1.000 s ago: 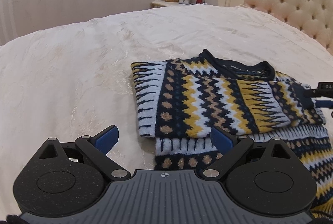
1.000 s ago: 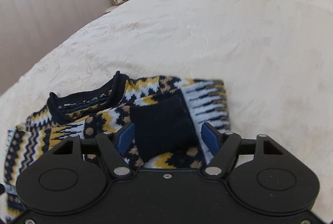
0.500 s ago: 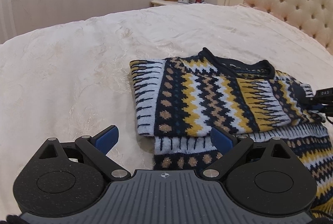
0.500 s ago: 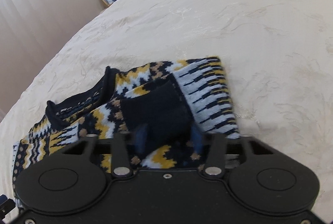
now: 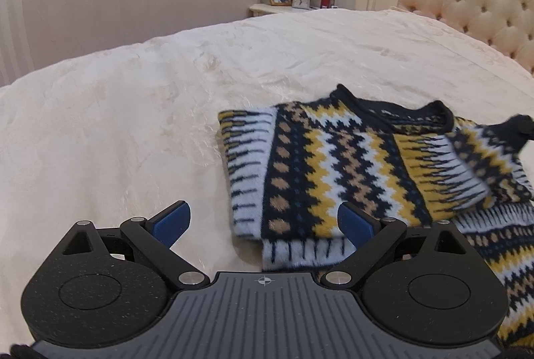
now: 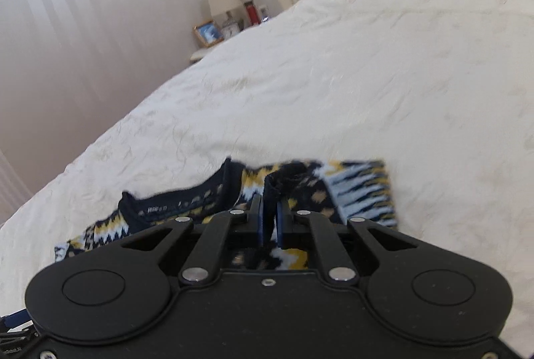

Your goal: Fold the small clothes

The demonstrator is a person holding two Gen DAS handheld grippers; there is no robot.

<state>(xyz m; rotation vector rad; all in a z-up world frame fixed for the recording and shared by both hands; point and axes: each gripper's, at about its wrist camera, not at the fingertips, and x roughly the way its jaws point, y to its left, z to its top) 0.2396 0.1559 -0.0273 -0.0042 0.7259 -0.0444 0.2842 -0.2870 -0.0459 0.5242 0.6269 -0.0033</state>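
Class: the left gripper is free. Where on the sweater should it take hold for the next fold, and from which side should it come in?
Probably the folded left edge of the sweater, near its lower corner. The left gripper is open and that corner lies just ahead of its fingers, so come in low from the bare bedspread side. The right gripper already pinches the dark cuff.
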